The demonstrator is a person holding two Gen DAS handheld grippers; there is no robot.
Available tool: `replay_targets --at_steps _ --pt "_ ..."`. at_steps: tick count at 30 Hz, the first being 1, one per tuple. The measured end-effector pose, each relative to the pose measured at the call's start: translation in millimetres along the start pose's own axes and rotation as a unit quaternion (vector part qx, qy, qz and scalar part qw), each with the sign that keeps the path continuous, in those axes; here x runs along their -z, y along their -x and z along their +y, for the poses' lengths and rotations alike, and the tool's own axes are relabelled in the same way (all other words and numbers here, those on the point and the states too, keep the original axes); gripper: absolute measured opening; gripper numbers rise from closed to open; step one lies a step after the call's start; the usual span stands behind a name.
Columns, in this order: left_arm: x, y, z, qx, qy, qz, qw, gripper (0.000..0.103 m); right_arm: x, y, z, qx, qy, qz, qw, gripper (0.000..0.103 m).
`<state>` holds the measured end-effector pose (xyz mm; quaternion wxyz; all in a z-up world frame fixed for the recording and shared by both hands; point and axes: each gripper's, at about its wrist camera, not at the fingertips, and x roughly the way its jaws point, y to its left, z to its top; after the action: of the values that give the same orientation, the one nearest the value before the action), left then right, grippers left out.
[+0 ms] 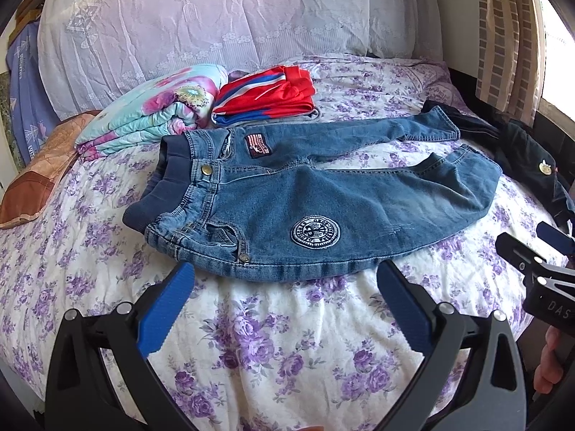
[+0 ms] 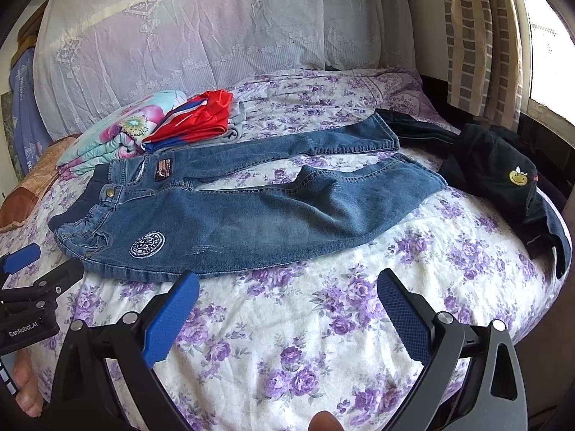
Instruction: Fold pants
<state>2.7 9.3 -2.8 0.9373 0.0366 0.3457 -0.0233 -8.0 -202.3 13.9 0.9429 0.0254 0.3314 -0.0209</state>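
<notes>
Both hand-held grippers, left (image 1: 284, 273) and right (image 2: 287, 280), agape near flat jeans (image 2: 251, 208).

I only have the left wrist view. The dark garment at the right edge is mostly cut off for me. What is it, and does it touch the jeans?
Observer: The right wrist view shows all of the dark garment. It bears a yellow smiley patch and lies beside the jeans, close to the leg ends; whether they touch, I cannot tell.
Operator: Is the right gripper holding anything?
Observer: No. The right gripper has its jaws wide open over bare bedsheet, short of the jeans.
Operator: Are the leg ends level?
Observer: No, the far leg reaches further right than the near leg.
</notes>
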Motion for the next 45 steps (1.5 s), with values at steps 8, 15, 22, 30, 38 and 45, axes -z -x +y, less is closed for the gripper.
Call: replay_targets --at_steps 8,15,22,30,38,45 --pt "-1.2 -0.5 -0.2 -0.001 0.002 0.004 1.0 0.099 1.1 2.4 2.6 0.0 0.007 -0.005 1.0 0.1" --pt "1.2 0.7 -0.4 -0.004 0.001 0.003 1.0 0.099 1.9 2.6 1.0 0.0 0.002 -0.005 1.0 0.1" --pt "3.0 1.5 -0.8 -0.002 -0.001 0.004 1.0 0.099 3.0 3.0 -0.9 -0.002 0.001 -0.005 1.0 0.1" --pt "3.1 -0.7 -0.1 0.0 0.003 0.008 1.0 0.099 3.6 2.2 -1.1 -0.002 0.001 -0.004 1.0 0.1" --pt "3.2 -1.2 0.3 0.002 0.002 0.008 1.0 0.099 3.5 0.7 -3.3 -0.001 -0.001 -0.002 1.0 0.1" --pt "3.3 -2.0 0.4 0.003 0.002 0.008 1.0 0.099 3.7 -1.3 -2.6 -0.001 0.001 -0.003 1.0 0.1"
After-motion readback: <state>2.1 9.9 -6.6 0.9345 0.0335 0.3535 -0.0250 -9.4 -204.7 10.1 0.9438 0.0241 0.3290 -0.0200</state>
